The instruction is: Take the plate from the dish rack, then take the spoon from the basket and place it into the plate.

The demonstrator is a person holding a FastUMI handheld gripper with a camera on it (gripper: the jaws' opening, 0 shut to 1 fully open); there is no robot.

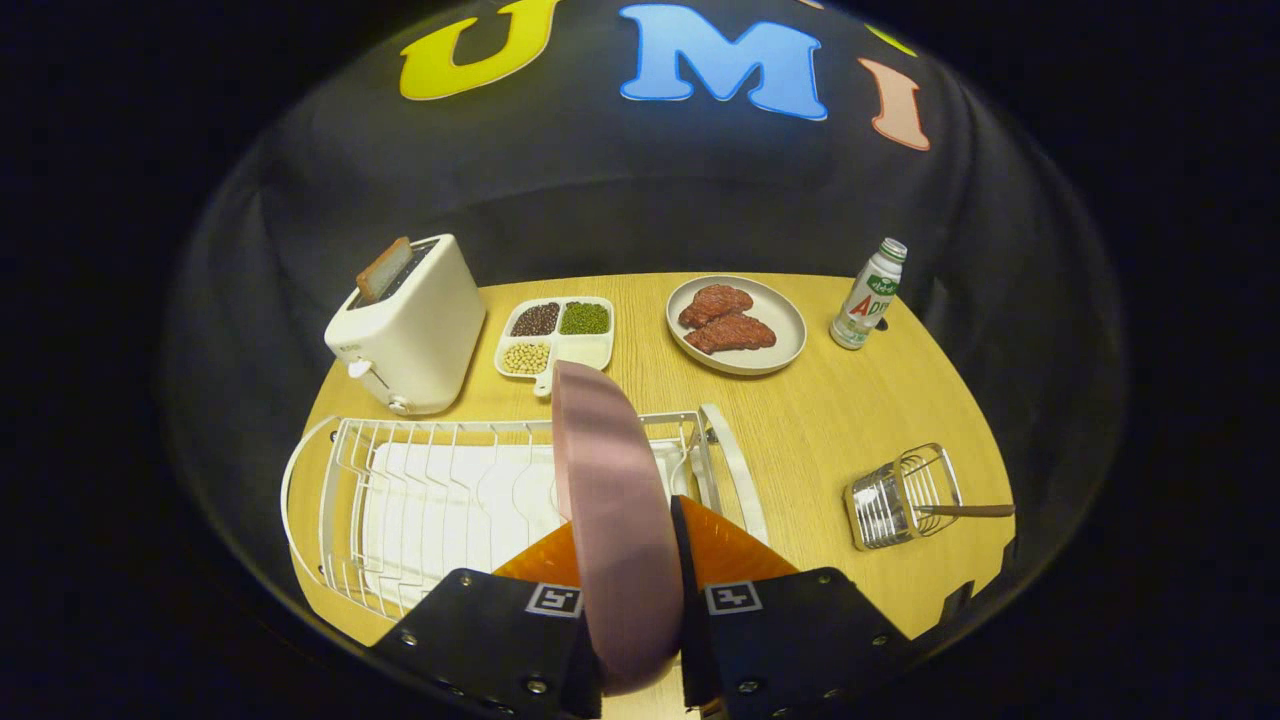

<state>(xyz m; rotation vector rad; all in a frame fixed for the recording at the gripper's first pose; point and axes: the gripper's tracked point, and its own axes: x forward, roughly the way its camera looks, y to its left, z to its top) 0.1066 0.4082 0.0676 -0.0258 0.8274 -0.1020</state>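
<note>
The plate [610,500], a pinkish one, stands on edge right between the fingers [735,555], and both of them press against its faces, so the gripper [630,590] has it pinched firmly. It rises above the dish rack [420,500], and whether its lower rim has left the wires I cannot tell, since the fingers hide that part. My read: step one is in hand, the grip made, the carry to a bare spot of worktop [830,440] yet to come. Taking the dish rack as our landmark: the rack's slots to the left of the plate stand free, with a white drip tray [430,520] under the wires. Off to the rack's right, well apart, sits the small wire basket [900,497], and there is the spoon [960,511], its handle poking out away from the rack; untouched, so the whole second half of the job is left. Beyond the rack's far left corner stands a white toaster [410,325] with a slice of toast [383,268] up. Beyond the rack's middle lies a divided tray of beans [555,335]. Further right of that, a plate of meat [735,323], then a small bottle [868,295] upright near the worktop's far edge.
</note>
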